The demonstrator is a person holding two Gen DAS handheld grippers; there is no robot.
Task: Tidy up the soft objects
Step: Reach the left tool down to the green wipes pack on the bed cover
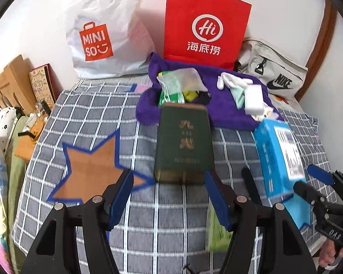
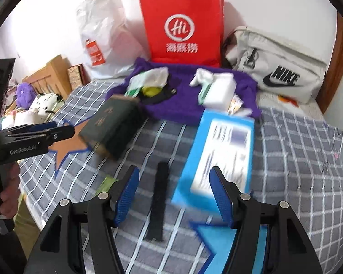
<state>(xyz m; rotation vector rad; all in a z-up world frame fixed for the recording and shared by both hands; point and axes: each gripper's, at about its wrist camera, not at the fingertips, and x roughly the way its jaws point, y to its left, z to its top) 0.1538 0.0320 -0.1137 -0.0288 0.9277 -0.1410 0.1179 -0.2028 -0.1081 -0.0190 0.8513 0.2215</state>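
Observation:
A purple towel (image 1: 219,114) (image 2: 183,105) lies at the back of the checked bedcover and carries soft items: a white mesh pouch (image 1: 183,78), white gloves (image 1: 231,81) and a white sponge block (image 1: 253,96) (image 2: 219,91). A dark green book (image 1: 184,143) (image 2: 113,127) lies in front of the towel. A blue box (image 1: 276,157) (image 2: 217,155) lies to its right. My left gripper (image 1: 168,175) (image 2: 64,130) is open, its tips at the book's near end. My right gripper (image 2: 175,173) (image 1: 311,182) is open over a black strap (image 2: 159,203) and the box's near corner.
A red paper bag (image 1: 205,27), a white Miniso bag (image 1: 107,34) and a grey Nike bag (image 2: 276,64) stand along the wall. An orange star patch (image 1: 91,169) and a blue star patch (image 2: 208,239) mark the cover. A green packet (image 1: 217,230) lies near. A wooden headboard (image 1: 9,84) is at the left.

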